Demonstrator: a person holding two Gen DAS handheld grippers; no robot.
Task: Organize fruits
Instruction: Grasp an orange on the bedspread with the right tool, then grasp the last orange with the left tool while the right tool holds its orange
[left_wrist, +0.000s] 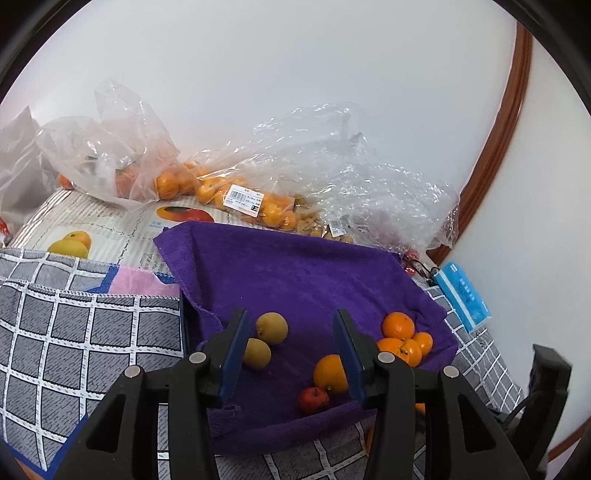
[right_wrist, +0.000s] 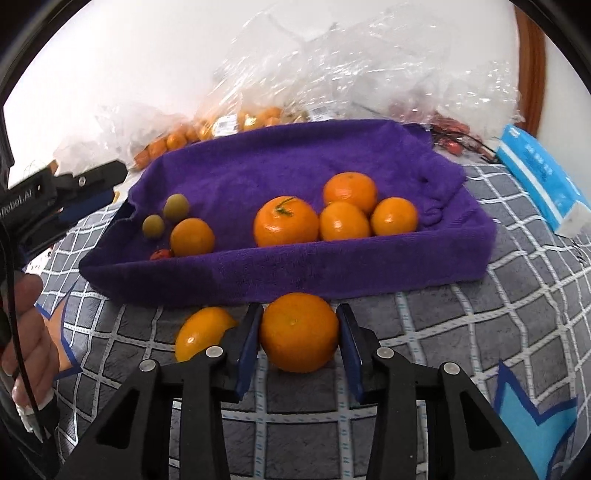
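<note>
A box lined with a purple towel (right_wrist: 288, 273) (left_wrist: 295, 273) holds several oranges (right_wrist: 286, 221), two yellow-green fruits (left_wrist: 271, 328) (right_wrist: 176, 206) and a small red fruit (left_wrist: 313, 399) (right_wrist: 161, 254). My right gripper (right_wrist: 299, 332) is shut on a large orange (right_wrist: 298, 332), just in front of the box's near wall and above the checked cloth. Another orange (right_wrist: 199, 332) lies on the cloth to its left. My left gripper (left_wrist: 291, 354) is open and empty above the box; it also shows at the left of the right wrist view (right_wrist: 79, 194).
Clear plastic bags of oranges (left_wrist: 236, 195) and other fruit lie behind the box against the white wall. A blue tissue pack (left_wrist: 463, 295) (right_wrist: 539, 181) lies right of the box. Grey checked cloth (left_wrist: 74, 332) covers the surface. A wooden frame (left_wrist: 502, 122) runs up the right.
</note>
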